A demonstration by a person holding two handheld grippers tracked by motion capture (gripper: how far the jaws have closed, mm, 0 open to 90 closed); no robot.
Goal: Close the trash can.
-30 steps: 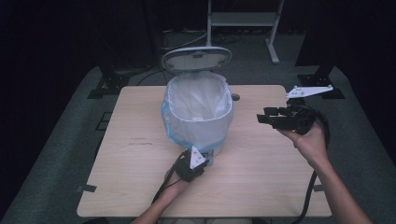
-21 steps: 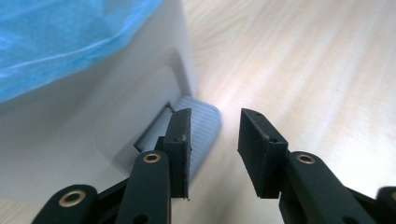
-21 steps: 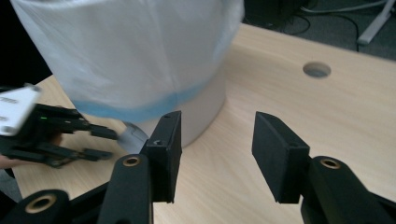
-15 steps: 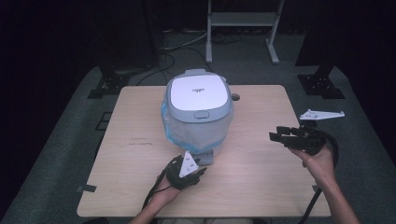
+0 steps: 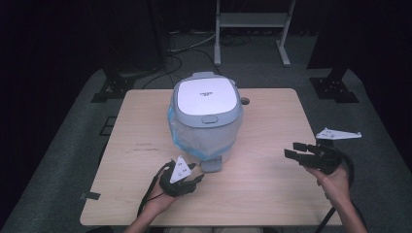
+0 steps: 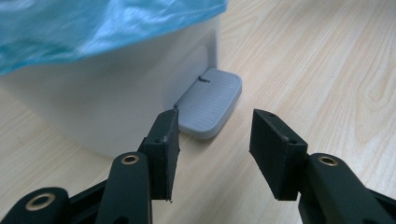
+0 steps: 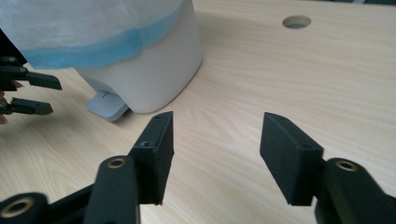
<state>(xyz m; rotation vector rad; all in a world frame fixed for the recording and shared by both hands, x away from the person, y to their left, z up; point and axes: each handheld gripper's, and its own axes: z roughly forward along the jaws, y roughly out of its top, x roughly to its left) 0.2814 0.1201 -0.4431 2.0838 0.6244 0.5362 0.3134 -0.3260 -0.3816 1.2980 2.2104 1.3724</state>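
Note:
A white pedal bin [image 5: 206, 126] with a blue bag liner [image 6: 93, 23] stands mid-table, its grey and white lid [image 5: 206, 94] down. Its grey pedal [image 5: 212, 166] juts toward me. My left gripper [image 5: 192, 171] sits just short of the pedal [image 6: 210, 100]. Its jaws have just been opening and stand open with nothing between them. My right gripper [image 5: 290, 149] hovers low over the table's right side and points left at the bin [image 7: 154, 79]. Its jaws have also just been opening and hold nothing. The right gripper view also shows the left gripper [image 7: 49, 95] beside the pedal [image 7: 108, 106].
The wooden table [image 5: 272, 121] has a small round hole [image 5: 244, 101] behind the bin. A metal stand [image 5: 250, 19] and cables are on the dark floor beyond the far edge. Bare wood lies between the bin and my right gripper.
The bin's lid has come down from open to closed. My left gripper has backed off the pedal and opened. My right hand has sunk toward the table and opened wider.

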